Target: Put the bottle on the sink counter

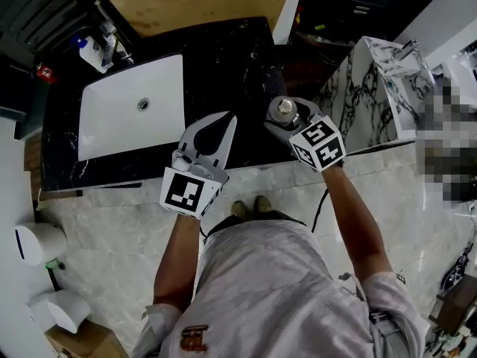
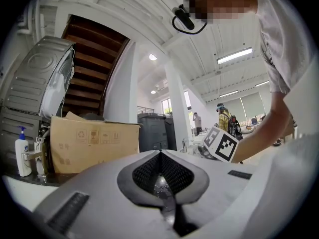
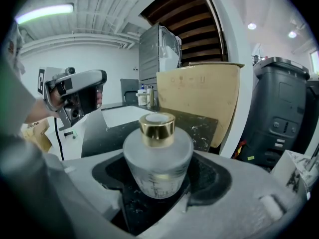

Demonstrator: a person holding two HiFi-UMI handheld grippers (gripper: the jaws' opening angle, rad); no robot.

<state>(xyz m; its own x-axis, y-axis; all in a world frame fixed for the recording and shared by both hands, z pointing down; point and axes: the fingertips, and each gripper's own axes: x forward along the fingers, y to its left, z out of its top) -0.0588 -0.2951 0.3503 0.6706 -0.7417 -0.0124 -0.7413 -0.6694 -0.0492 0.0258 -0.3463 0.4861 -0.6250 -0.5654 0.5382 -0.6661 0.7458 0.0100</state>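
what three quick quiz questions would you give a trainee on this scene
1. True or false: the left gripper holds the bottle.
2. The bottle's cap is: A black, B gold, C white.
3. Fill in: in the head view, the sink lies to the ___ of the right gripper.

Key: 1 false; 2 B; 3 left.

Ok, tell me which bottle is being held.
The frosted bottle with the gold cap, clamped in the right gripper; the white pump bottle stands apart by the sink.
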